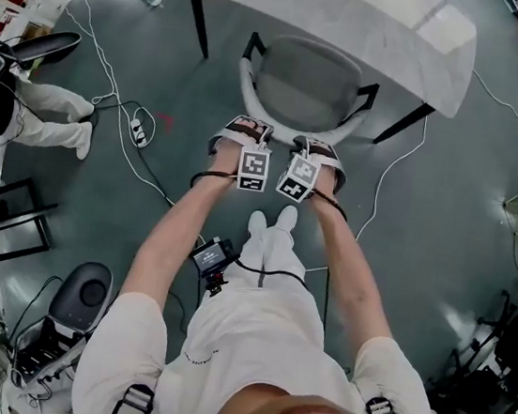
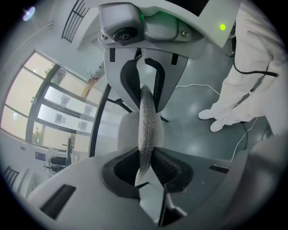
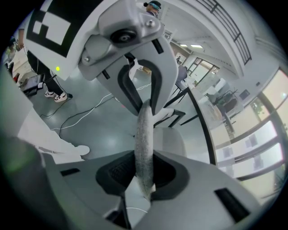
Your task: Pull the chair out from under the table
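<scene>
In the head view a grey-seated chair (image 1: 299,82) with a pale curved backrest (image 1: 248,91) stands half under the white table (image 1: 377,28), its back toward me. Both grippers grip the backrest's top edge side by side: left gripper (image 1: 242,133), right gripper (image 1: 318,150). The left gripper view shows the left gripper (image 2: 146,158) shut on the thin grey fabric edge (image 2: 148,128), with the right gripper (image 2: 144,85) clamped farther along it. The right gripper view shows the right gripper (image 3: 144,173) shut on the same edge (image 3: 144,134), with the left gripper (image 3: 137,90) beyond.
Black table legs (image 1: 200,23) (image 1: 402,124) flank the chair. Cables and a power strip (image 1: 140,129) lie on the grey floor at left. A person in white trousers (image 1: 53,117) sits at the far left. A dark chair (image 1: 87,294) stands at lower left, clutter at lower right.
</scene>
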Action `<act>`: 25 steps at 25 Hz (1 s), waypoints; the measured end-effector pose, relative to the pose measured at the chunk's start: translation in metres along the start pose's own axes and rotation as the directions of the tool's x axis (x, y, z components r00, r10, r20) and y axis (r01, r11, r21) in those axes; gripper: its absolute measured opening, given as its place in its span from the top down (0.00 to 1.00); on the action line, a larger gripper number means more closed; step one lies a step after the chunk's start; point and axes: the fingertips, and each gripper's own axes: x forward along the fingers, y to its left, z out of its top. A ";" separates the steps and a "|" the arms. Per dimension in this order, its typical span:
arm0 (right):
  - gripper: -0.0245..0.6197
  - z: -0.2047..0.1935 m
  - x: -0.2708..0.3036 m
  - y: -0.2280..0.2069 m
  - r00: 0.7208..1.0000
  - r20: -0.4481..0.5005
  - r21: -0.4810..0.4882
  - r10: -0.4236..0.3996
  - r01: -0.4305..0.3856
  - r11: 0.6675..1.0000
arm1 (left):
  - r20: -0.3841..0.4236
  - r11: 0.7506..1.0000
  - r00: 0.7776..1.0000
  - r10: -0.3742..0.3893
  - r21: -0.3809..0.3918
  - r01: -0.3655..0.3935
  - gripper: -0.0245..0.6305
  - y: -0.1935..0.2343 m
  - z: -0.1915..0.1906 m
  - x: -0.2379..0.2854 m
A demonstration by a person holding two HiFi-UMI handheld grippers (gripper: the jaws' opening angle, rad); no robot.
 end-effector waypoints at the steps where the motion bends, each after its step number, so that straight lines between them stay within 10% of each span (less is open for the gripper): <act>1: 0.82 0.001 -0.001 0.003 1.000 0.000 0.000 0.001 -0.001 1.000 | -0.002 1.000 1.000 0.000 -0.002 0.000 0.85 -0.003 0.000 -0.002; 25: 0.82 0.018 -0.030 0.077 0.998 0.010 0.001 0.057 -0.057 0.998 | 0.000 0.998 0.999 -0.043 -0.055 0.043 0.85 -0.068 0.001 -0.045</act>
